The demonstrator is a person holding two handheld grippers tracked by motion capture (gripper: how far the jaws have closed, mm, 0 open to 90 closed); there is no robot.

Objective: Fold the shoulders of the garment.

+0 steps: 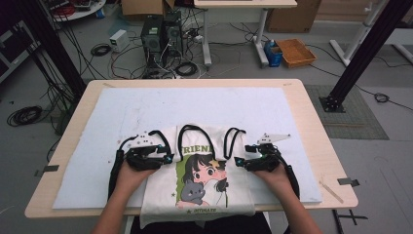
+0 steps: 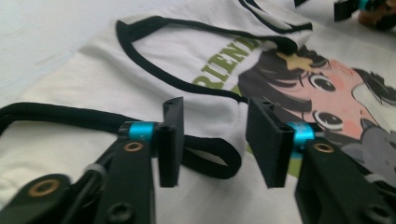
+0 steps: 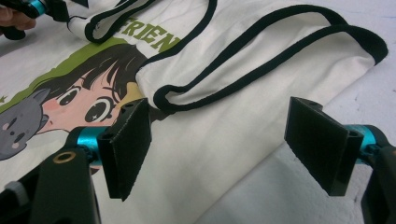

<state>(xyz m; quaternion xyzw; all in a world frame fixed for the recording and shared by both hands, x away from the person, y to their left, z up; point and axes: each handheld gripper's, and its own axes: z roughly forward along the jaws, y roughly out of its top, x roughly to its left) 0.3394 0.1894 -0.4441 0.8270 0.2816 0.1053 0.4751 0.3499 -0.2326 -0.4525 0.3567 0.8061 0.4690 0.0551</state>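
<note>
A cream top [image 1: 158, 187] with black trim, green lettering and a cartoon girl print lies flat on the white mat, its hem hanging over the table's front edge. My left gripper [image 1: 168, 157] is low at the top's left armhole. Its jaws are open in the left gripper view [image 2: 217, 142], with a loop of black trim [image 2: 210, 161] lying between them, untouched by the pads. My right gripper [image 1: 239, 161] rests at the right armhole, open wide [image 3: 219, 140] over the cream fabric [image 3: 196, 154] and its edge. The black-trimmed strap [image 3: 261, 56] lies just beyond.
A white mat [image 1: 146, 112] covers most of the wooden table [image 1: 311, 131]. Behind the table, on the floor, stand computer towers [image 1: 160, 34], loose cables and an orange box [image 1: 294, 51]. Black frame posts [image 1: 365, 48] rise at both sides.
</note>
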